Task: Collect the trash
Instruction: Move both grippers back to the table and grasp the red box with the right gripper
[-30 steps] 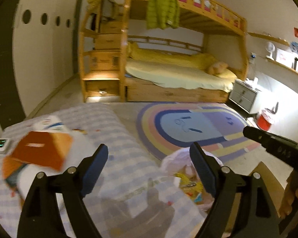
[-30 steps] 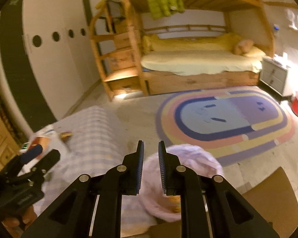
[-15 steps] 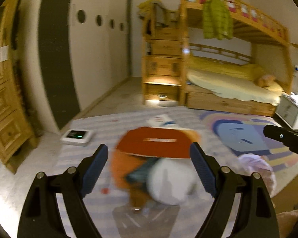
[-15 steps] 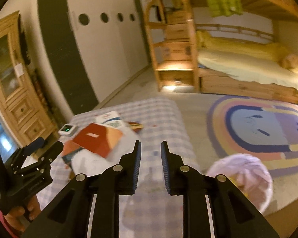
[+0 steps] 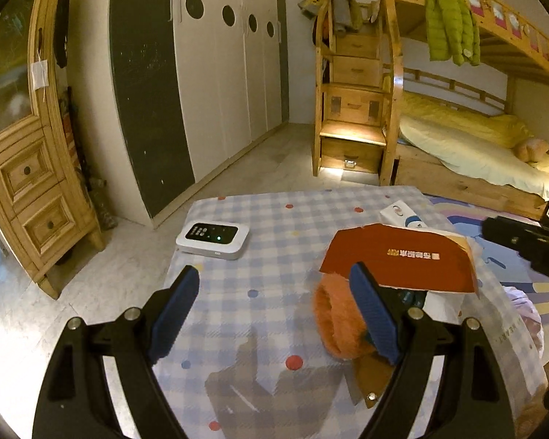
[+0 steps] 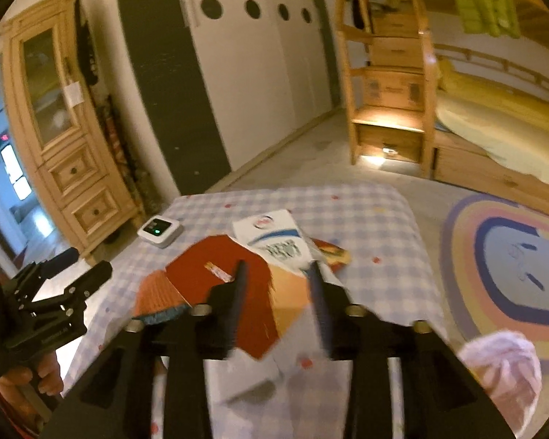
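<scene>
A pile of trash lies on the checked tablecloth [image 5: 274, 226]: a red cardboard flap [image 5: 399, 261], an orange fuzzy piece [image 5: 333, 325] and a white carton [image 5: 402, 216]. My left gripper [image 5: 274, 285] is open above the cloth, and its right finger overlaps the orange piece without gripping it. In the right wrist view the same red flap [image 6: 216, 278] and white carton [image 6: 274, 234] lie just beyond my right gripper [image 6: 276, 274]. Its jaws are opening, and the orange cardboard shows behind the gap with no pad pressing on it.
A white device [image 5: 212, 239] with a green light sits near the table's far left edge. A pink-lined bin bag [image 6: 501, 366] stands on the floor to the right of the table. Wardrobe, wooden cabinet, bunk bed and round rug surround the table.
Both grippers swung left from the bin bag and rug toward the trash pile on the table. The right gripper's jaws went from nearly shut to spread apart. The left stayed open.
</scene>
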Action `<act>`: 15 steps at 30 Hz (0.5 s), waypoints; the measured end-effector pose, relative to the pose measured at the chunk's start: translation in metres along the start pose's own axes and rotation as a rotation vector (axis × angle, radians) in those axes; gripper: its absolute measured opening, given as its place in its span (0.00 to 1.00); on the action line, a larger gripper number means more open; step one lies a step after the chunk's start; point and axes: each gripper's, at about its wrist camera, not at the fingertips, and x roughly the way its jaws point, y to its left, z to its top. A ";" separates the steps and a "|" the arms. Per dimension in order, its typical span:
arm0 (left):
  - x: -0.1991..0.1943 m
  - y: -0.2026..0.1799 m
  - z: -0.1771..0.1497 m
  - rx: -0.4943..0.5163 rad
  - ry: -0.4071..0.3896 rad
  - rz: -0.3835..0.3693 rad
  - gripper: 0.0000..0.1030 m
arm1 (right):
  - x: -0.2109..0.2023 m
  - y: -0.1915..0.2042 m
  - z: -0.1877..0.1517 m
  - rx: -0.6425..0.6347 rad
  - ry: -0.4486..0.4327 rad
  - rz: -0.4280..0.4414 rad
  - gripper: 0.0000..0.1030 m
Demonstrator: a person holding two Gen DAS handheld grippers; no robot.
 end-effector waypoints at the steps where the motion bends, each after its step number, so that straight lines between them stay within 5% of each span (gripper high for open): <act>1: 0.001 -0.001 -0.001 0.000 0.007 -0.011 0.79 | 0.005 0.001 0.001 -0.010 0.007 -0.001 0.49; 9: 0.009 -0.021 -0.017 0.077 0.069 -0.026 0.79 | 0.031 -0.003 0.011 -0.016 0.045 -0.011 0.49; 15: 0.009 -0.029 -0.026 0.096 0.092 -0.032 0.79 | 0.032 -0.007 0.005 -0.001 0.088 0.009 0.27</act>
